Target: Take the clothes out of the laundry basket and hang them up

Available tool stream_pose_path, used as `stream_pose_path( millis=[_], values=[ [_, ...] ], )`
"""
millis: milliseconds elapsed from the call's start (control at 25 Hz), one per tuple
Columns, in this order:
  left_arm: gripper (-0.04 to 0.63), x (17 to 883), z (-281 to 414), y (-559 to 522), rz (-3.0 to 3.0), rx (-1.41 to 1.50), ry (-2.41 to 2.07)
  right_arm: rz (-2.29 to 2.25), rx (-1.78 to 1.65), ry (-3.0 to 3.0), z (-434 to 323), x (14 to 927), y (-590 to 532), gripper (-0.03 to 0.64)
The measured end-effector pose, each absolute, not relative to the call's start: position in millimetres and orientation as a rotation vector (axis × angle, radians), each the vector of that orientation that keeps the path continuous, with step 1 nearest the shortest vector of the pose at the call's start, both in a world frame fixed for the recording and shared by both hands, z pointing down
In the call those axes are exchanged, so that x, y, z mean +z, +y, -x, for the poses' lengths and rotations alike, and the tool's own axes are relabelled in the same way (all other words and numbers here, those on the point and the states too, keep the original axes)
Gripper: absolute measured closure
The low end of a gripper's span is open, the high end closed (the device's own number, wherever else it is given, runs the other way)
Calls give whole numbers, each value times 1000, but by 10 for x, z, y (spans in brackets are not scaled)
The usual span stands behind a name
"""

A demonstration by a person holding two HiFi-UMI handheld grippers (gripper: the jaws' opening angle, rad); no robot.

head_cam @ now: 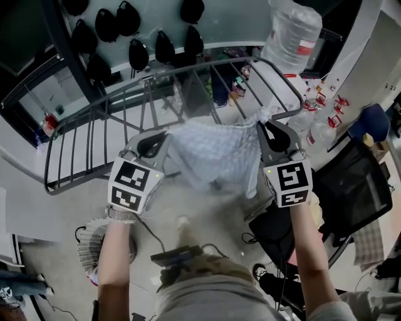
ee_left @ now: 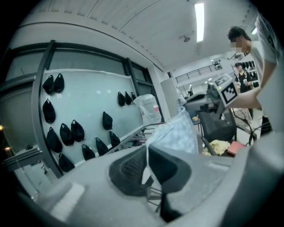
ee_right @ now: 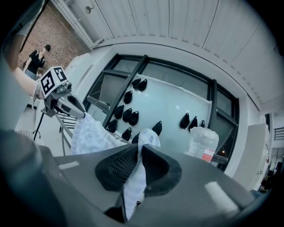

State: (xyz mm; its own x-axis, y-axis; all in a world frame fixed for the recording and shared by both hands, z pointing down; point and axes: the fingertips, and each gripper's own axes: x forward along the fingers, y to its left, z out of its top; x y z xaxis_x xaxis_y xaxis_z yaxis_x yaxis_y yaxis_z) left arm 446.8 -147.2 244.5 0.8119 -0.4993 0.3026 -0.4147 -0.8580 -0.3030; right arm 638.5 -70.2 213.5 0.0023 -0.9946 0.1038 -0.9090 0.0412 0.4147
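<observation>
A pale blue-white patterned garment [head_cam: 216,153] hangs stretched between my two grippers, just in front of the metal drying rack [head_cam: 150,100]. My left gripper [head_cam: 164,139] is shut on the garment's left corner [ee_left: 177,131], the thin edge pinched between its dark pads. At the other corner [ee_right: 137,177] my right gripper [head_cam: 264,128] is shut on a bunched fold of the cloth, which pokes out above and below the pads. In the right gripper view the left gripper [ee_right: 77,106] shows with the cloth draped from it. The laundry basket is not clearly visible.
The rack's curved rail and bars [head_cam: 250,81] span the space ahead. A wrapped water bottle [head_cam: 291,31] stands at the back right. Black pouches [head_cam: 128,19] hang on the glass wall. A black chair [head_cam: 351,188] is at the right, cables and a fan [head_cam: 94,247] on the floor.
</observation>
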Motion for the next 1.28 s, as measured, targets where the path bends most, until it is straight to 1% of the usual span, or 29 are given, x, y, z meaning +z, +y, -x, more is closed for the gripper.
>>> stream_pose_path(
  millis=[280, 560, 1280],
  values=[
    [592, 2398, -4730, -2063, 2745, -555, 722, -1952, -315, -1919, -6658, 2091, -1215, 580],
    [592, 2497, -4948, -2907, 2728, -623, 744, -1932, -271, -1914, -6872, 2180, -2060, 580],
    [592, 2891, -5337, -4834, 2792, -792, 771, -1906, -15, -1925, -7306, 2648, -4098, 581]
  ],
)
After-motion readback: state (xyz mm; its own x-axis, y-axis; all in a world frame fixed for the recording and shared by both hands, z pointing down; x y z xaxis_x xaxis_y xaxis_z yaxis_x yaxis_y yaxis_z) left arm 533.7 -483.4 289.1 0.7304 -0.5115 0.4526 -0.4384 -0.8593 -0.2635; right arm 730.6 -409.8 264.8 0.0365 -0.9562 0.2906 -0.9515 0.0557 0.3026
